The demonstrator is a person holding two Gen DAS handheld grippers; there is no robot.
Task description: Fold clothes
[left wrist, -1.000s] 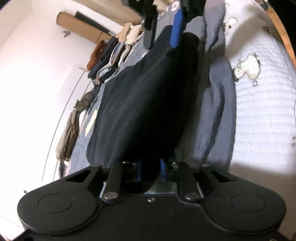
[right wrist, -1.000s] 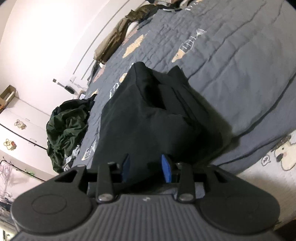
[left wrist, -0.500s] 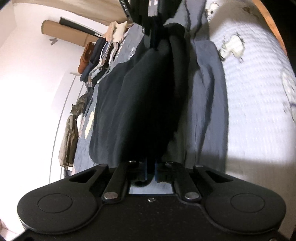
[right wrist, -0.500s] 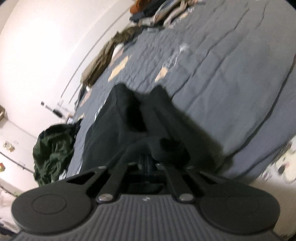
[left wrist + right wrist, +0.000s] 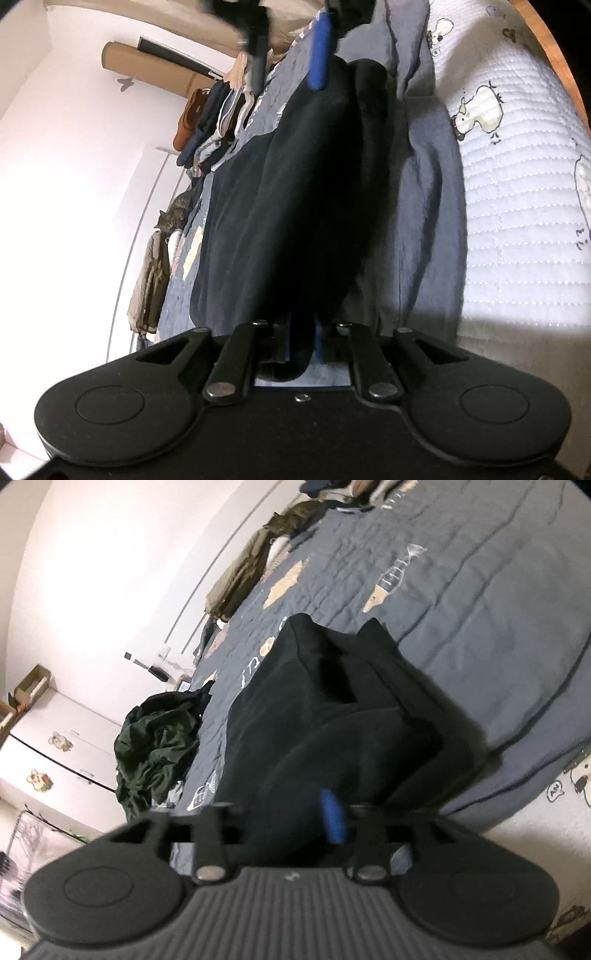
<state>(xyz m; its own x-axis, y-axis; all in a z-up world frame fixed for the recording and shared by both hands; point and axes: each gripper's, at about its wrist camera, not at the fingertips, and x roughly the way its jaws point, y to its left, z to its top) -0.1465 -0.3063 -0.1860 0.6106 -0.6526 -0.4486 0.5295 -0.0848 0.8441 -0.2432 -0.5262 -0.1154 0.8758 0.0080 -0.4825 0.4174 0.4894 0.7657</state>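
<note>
Both sets of jaws have just been opening after a moment pressed tight. The left gripper (image 5: 302,341) has parted only a little, and a fold of the black garment (image 5: 295,206) sits between its blue pads; whether the pads bear on the cloth cannot be told, since it is all black there. The right gripper (image 5: 284,819) has spread further, its jaws standing apart with the garment's near edge lying between them, apparently let go.

That garment lies on the grey quilt (image 5: 480,609), folded in a long dark strip, close to the quilt's edge where the white sheet with duck prints (image 5: 517,221) begins.

The step in hand looks like releasing a fold just laid. To do it well, both grippers should open fully before they draw back, and draw back low and straight along the strip, so no pad snags the top layer and drags it open. Afterwards the edges want pressing flat and square.

Around the garment: a crumpled dark green heap (image 5: 159,746) lies on the quilt just beyond its far corner, near enough to crowd the next fold on that side. A stack of folded clothes (image 5: 210,129) sits farther up the quilt, well apart. A tabby cat (image 5: 177,218) rests at the quilt's edge by the wall, beside an olive jacket (image 5: 151,288); neither blocks the work.
</note>
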